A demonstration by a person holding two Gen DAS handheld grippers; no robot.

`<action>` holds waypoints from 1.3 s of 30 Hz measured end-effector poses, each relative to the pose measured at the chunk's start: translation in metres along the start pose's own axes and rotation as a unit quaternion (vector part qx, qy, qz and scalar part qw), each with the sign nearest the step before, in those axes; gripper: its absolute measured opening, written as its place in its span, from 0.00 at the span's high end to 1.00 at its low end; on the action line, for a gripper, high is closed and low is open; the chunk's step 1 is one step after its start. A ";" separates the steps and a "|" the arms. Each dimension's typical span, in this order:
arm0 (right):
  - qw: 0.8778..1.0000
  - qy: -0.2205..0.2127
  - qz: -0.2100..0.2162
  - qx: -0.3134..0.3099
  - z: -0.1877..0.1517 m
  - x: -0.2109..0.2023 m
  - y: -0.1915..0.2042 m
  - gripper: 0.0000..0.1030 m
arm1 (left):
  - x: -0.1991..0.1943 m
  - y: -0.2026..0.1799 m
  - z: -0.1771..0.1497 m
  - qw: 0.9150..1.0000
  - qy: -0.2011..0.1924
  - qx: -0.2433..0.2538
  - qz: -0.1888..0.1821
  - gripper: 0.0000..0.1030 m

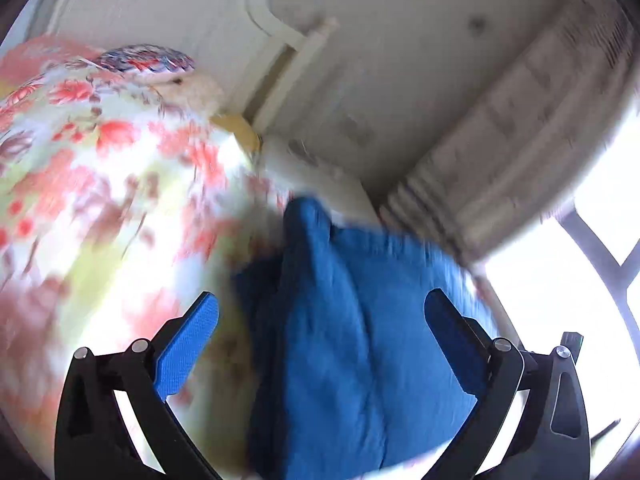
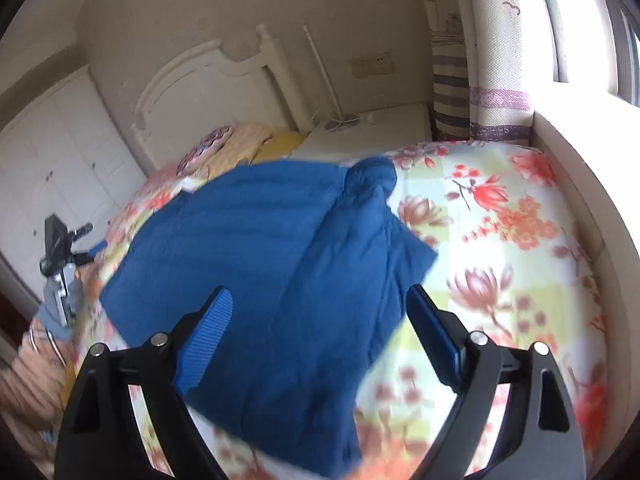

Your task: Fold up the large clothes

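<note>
A blue garment [image 2: 256, 248] lies spread on the bed's floral bedspread [image 2: 500, 216], one part already lapped over the rest, with a bunched knot of cloth at its far end. The left hand-held gripper [image 1: 320, 316] has its blue pads wide apart, the cloth below and between them but not pinched. The right hand-held gripper [image 2: 320, 312] likewise stands apart over the near edge, clamped on nothing. The fabric looks soft, light and limp, probably a quilted or woven cotton that sags and creases wherever it is lifted; it will not hold a shape, and a single-layer pinch may slip. Best taken at two corners or along one hem, both layers caught together, then carried across kept taut so the fold lands flat
</note>
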State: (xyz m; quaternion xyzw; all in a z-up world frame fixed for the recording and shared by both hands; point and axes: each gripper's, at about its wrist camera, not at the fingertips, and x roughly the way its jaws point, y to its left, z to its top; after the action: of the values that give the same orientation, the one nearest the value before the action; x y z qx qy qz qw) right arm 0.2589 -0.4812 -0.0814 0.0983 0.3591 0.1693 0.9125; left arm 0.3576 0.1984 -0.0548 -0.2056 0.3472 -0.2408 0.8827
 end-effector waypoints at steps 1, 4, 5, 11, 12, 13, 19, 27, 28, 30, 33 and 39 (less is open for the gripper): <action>1.000 0.013 0.000 -0.006 -0.020 -0.005 0.001 0.15 | -0.006 0.002 -0.014 1.000 0.018 0.012 0.002 0.04; 0.998 0.053 -0.015 -0.029 -0.065 -0.003 0.010 0.15 | -0.017 0.005 -0.061 0.996 0.070 0.045 0.010 0.04; 0.997 0.057 -0.020 -0.038 -0.072 0.000 0.015 0.15 | -0.015 0.003 -0.073 0.994 0.084 0.062 0.018 0.04; 0.999 0.026 -0.015 -0.045 -0.046 0.024 0.025 0.15 | 0.020 -0.015 -0.085 0.989 0.108 0.093 0.044 0.04; 0.999 0.026 -0.012 -0.046 -0.041 0.032 0.026 0.19 | 0.024 -0.017 -0.081 0.990 0.106 0.088 0.040 0.04; 0.999 0.028 -0.013 -0.043 -0.038 0.039 0.029 0.27 | 0.029 -0.019 -0.078 0.990 0.108 0.083 0.035 0.04; 0.999 -0.004 -0.032 -0.026 -0.050 0.026 0.045 0.64 | 0.035 -0.036 -0.085 0.992 0.096 0.079 0.021 0.45; 0.999 0.015 -0.001 -0.050 -0.124 -0.042 0.094 0.70 | -0.062 -0.032 -0.148 0.993 0.087 0.083 0.005 0.61; 0.999 0.017 0.006 -0.048 -0.138 -0.053 0.098 0.70 | -0.070 -0.033 -0.160 0.992 0.089 0.084 0.003 0.61; 0.999 0.017 0.019 -0.039 -0.162 -0.072 0.102 0.69 | -0.096 -0.032 -0.192 0.993 0.093 0.076 -0.003 0.59; 0.999 0.013 0.022 -0.032 -0.192 -0.094 0.111 0.67 | -0.119 -0.031 -0.222 0.995 0.083 0.064 -0.002 0.53; 1.000 -0.001 -0.019 -0.011 -0.204 -0.137 0.104 0.41 | -0.150 -0.032 -0.236 0.995 0.068 0.063 0.041 0.14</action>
State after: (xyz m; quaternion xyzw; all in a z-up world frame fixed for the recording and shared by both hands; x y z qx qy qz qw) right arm 0.0000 -0.4259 -0.1121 0.0813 0.3582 0.1555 0.9170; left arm 0.0842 0.2120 -0.1203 -0.1186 0.3988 -0.2395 0.8772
